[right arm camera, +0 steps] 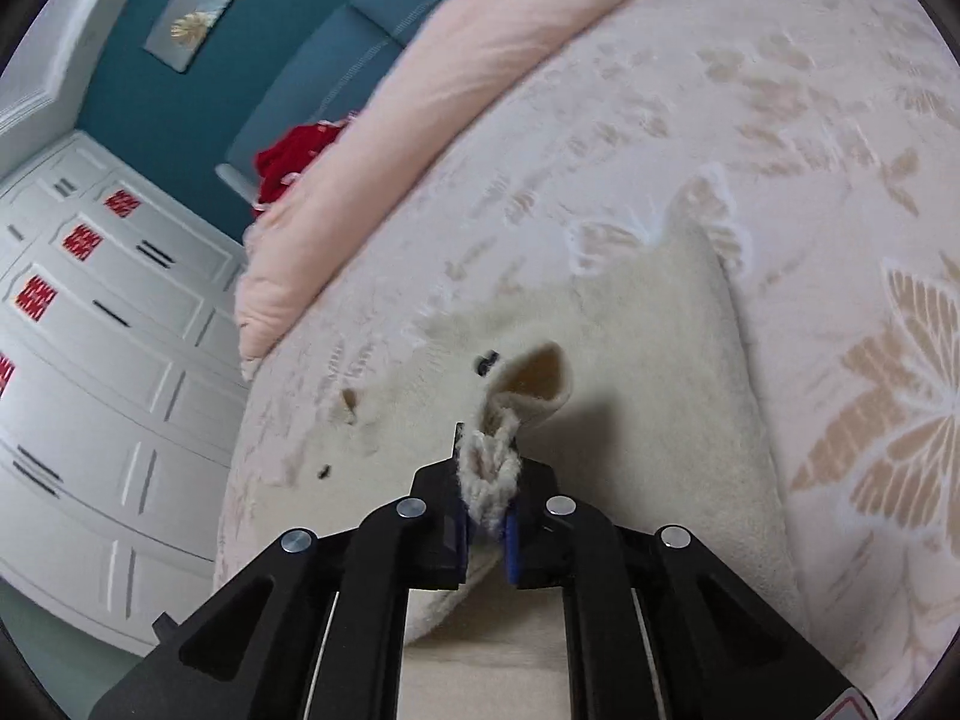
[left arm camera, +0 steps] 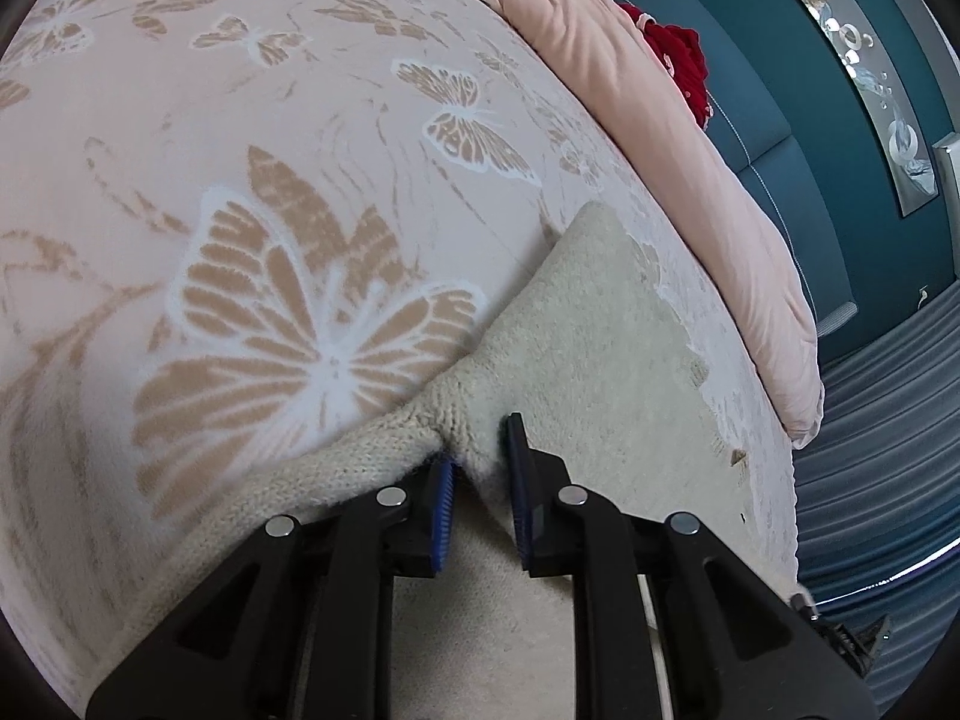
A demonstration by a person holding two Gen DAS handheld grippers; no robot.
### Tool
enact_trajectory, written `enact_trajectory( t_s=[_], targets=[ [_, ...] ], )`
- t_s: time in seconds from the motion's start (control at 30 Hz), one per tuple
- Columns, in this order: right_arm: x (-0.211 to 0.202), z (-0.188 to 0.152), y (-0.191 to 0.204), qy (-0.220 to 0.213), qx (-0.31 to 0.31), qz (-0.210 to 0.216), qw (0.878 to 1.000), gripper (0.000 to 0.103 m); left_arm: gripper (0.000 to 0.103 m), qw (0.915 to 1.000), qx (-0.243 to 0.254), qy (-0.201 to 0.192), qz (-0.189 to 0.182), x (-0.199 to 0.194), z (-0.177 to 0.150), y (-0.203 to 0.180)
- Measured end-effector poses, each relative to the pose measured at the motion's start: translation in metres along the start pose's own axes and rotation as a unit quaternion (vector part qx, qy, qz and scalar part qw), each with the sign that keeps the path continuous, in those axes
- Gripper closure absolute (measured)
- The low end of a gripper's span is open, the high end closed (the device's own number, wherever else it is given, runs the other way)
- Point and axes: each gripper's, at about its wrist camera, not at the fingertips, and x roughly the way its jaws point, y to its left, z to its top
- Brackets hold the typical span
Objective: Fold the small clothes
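Note:
A cream knitted garment [left arm camera: 576,324] lies on the pink butterfly blanket [left arm camera: 252,192]. My left gripper [left arm camera: 480,450] pinches a fold of its knit edge between the blue pads. In the right wrist view the same garment [right arm camera: 672,372] lies spread on the blanket [right arm camera: 810,150]. My right gripper [right arm camera: 487,480] is shut on a bunched piece of its edge, with a lifted flap just beyond the fingertips [right arm camera: 462,438]. Small dark marks show on the garment's left part.
A folded pink duvet [left arm camera: 678,138] runs along the bed's far side, with a red cloth [left arm camera: 678,54] behind it. A teal headboard wall [left arm camera: 840,120] stands beyond. White wardrobe doors [right arm camera: 90,330] are to the left in the right wrist view.

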Motion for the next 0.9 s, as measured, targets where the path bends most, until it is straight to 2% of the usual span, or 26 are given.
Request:
enact_trajectory(
  t_s=[0.03,0.07,0.1,0.17,0.2,0.23,0.3,0.33,0.4,0.43,0.47,0.5,0.53,0.63,0.67,0.77,0.83,0.9],
  targets=[
    [-0.011,-0.001,0.006,-0.021,-0.022,0.008,1.000,0.095,0.087,1.0000,0.007,-0.003,0.003,0.000,0.000,-0.001],
    [-0.015,-0.002,0.006,-0.036,-0.040,-0.004,0.999,0.096,0.087,0.9999,0.014,-0.005,0.005,0.000,-0.001,-0.001],
    [-0.007,-0.005,-0.004,-0.029,-0.049,-0.046,0.997,0.096,0.087,0.9998,0.019,-0.007,0.006,0.001,-0.001,-0.001],
    [0.034,-0.015,-0.038,0.070,-0.042,-0.136,0.987,0.097,0.087,0.9994,0.030,-0.011,0.010,0.001,-0.003,-0.002],
    [0.034,-0.021,-0.047,0.072,-0.045,-0.130,0.988,0.099,0.087,0.9990,0.042,-0.012,0.014,0.001,-0.004,-0.004],
    [0.021,-0.021,-0.044,0.048,-0.050,-0.122,0.990,0.095,0.087,0.9984,0.053,-0.011,0.017,0.001,-0.003,-0.005],
    [-0.006,-0.021,-0.035,0.027,-0.039,-0.123,0.991,0.085,0.087,0.9977,0.066,-0.004,0.013,-0.005,-0.001,-0.007],
    [-0.023,-0.023,-0.033,0.015,-0.036,-0.115,0.993,0.085,0.087,0.9975,0.070,0.003,0.006,-0.010,0.000,-0.007],
    [-0.063,-0.035,-0.030,0.000,-0.043,-0.117,0.992,0.072,0.085,0.9959,0.088,0.021,-0.010,-0.027,-0.001,-0.004],
    [-0.084,-0.046,-0.032,0.003,-0.050,-0.131,0.990,0.058,0.079,0.9943,0.103,0.024,-0.004,-0.040,-0.005,-0.003],
    [-0.104,-0.059,-0.035,0.008,-0.059,-0.142,0.988,0.053,0.072,0.9921,0.123,0.026,0.004,-0.055,-0.010,0.000],
    [-0.123,-0.075,-0.038,0.019,-0.063,-0.150,0.986,0.053,0.057,0.9894,0.142,0.030,0.009,-0.072,-0.018,0.005],
    [-0.140,-0.092,-0.044,0.037,-0.069,-0.154,0.985,0.051,0.047,0.9871,0.155,0.036,0.013,-0.088,-0.027,0.012],
    [-0.187,-0.152,-0.059,0.088,-0.081,-0.198,0.973,0.042,0.030,0.9827,0.166,0.078,0.027,-0.132,-0.060,0.039],
    [-0.199,-0.171,-0.064,0.101,-0.081,-0.208,0.970,0.041,0.028,0.9819,0.159,0.098,0.031,-0.143,-0.073,0.050],
    [-0.228,-0.217,-0.079,0.131,-0.034,-0.195,0.971,0.040,0.025,0.9813,0.128,0.141,0.025,-0.169,-0.108,0.075],
    [-0.232,-0.236,-0.084,0.138,-0.004,-0.177,0.974,0.037,0.011,0.9833,0.119,0.137,0.013,-0.183,-0.125,0.081],
    [-0.227,-0.248,-0.086,0.150,0.024,-0.150,0.977,0.035,0.007,0.9839,0.106,0.144,0.003,-0.186,-0.138,0.081]
  ],
)
